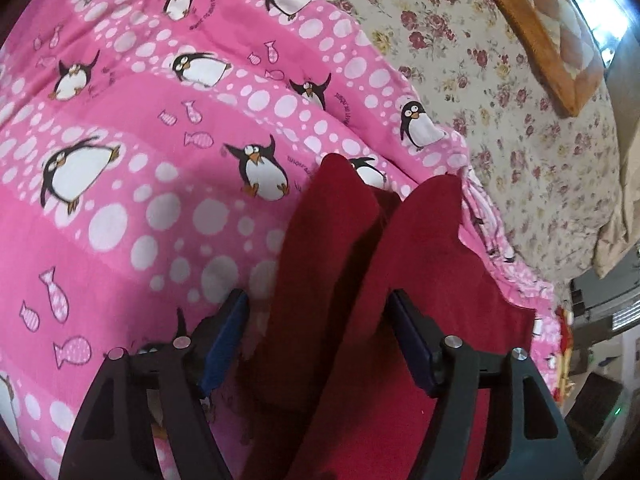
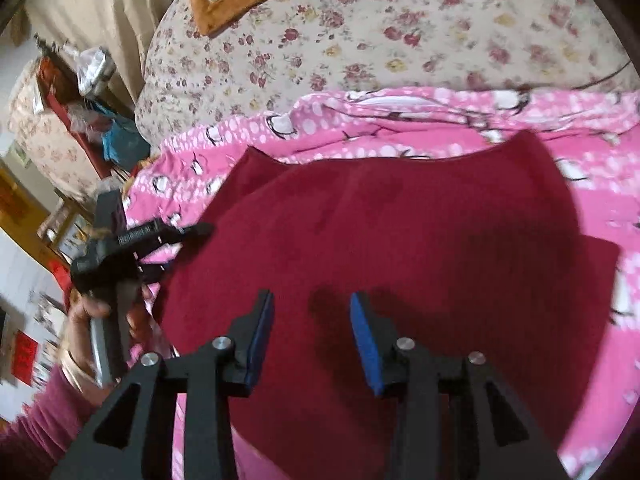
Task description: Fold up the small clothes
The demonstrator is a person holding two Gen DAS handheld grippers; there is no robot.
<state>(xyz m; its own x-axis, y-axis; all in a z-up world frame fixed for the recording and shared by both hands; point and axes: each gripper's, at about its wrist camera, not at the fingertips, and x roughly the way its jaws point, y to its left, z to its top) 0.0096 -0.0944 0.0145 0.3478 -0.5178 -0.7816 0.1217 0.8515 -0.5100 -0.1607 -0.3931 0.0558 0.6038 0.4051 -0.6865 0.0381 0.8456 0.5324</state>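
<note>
A dark red garment lies on the pink penguin blanket. In the left wrist view the garment shows as two raised folds between the fingers of my left gripper, which is open around them without pinching. My right gripper is open just above the middle of the garment, its blue pads apart. The left gripper also shows in the right wrist view at the garment's left edge, held in a hand.
The pink blanket covers a bed with a floral sheet. An orange-bordered pillow lies at the far end. Cluttered furniture stands beside the bed at left.
</note>
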